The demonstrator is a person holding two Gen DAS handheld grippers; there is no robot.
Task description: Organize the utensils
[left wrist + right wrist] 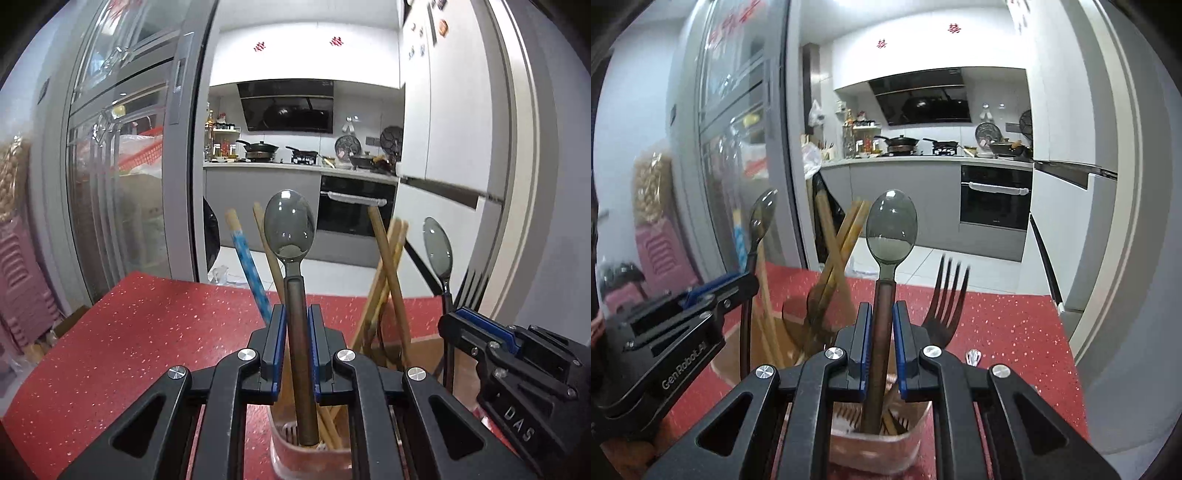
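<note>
Spoons, one in each gripper, both upright over the same holder, which tells us we are lowering them in handle first so the bowls stay up and clean

In the left wrist view, going from the left of the frame: a blue chopstick (248, 266) leans out of the holder, then wooden chopsticks behind it. At centre the left gripper (296, 325) is clamped on the brown handle of the left spoon (290, 225), blue pads pressing both sides; we grip low on the handle so the end can drop into the pink holder (295, 458) at the bottom centre, where it already reaches the rim. More wooden chopsticks (388, 273) cross to the right of centre. At the lower right the right gripper (448, 321) pinches the thin neck of the right spoon (437, 247)

In the right wrist view the order flips: the left gripper (750, 280) shows at the middle left with its spoon beside it, then the crossed chopsticks, then the right gripper (879, 325) at centre, closed tight on the right spoon (892, 229), whose handle runs down into the holder (871, 446). A dark fork (947, 295) stands just right of it, tines up

Everything sits on the red table (1008, 332). We judge the placing nearly done; releasing comes next
</note>
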